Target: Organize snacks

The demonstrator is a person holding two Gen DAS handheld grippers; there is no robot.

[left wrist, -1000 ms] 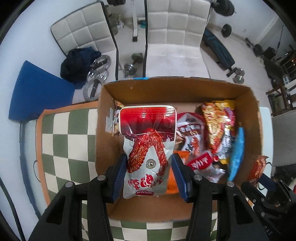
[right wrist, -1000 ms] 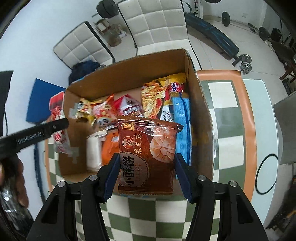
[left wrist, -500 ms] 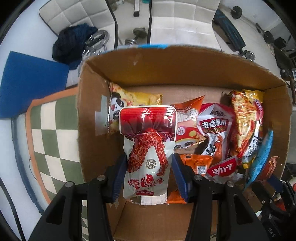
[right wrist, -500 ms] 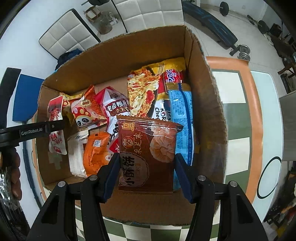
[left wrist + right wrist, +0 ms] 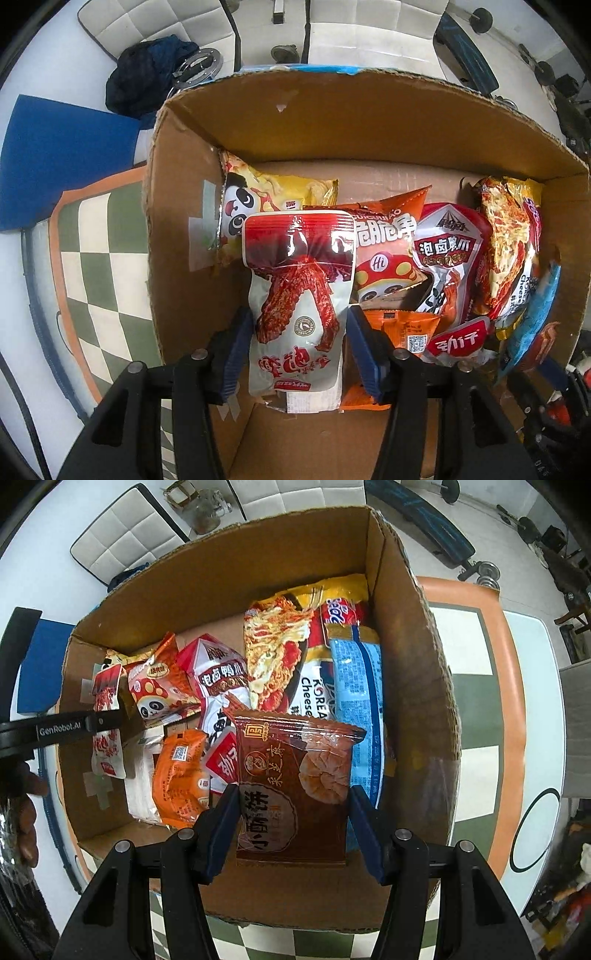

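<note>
My left gripper [image 5: 297,347] is shut on a red-and-white chicken-wing snack pouch [image 5: 297,295], held low inside the left end of the cardboard box [image 5: 332,122]. It also shows in the right wrist view [image 5: 107,720]. My right gripper [image 5: 293,823] is shut on a brown pastry packet [image 5: 295,786], held over the box's near right part [image 5: 413,672]. Several snack packs lie in the box: a panda pack [image 5: 266,188], an orange mushroom pack [image 5: 380,251], a duck-feet pack [image 5: 447,258], noodles [image 5: 280,657] and a blue pack [image 5: 360,694].
The box stands on a green-and-white checkered mat with an orange border [image 5: 476,686]. White padded chairs [image 5: 369,33] and dumbbells stand behind the box. A blue cushion [image 5: 55,155] lies at the left. The left gripper's arm [image 5: 55,731] crosses the box's left edge.
Both grippers moved forward and down into the box with their packets still held. The chicken-wing pouch now sits lower at the left end, the pastry packet lower at the right.
</note>
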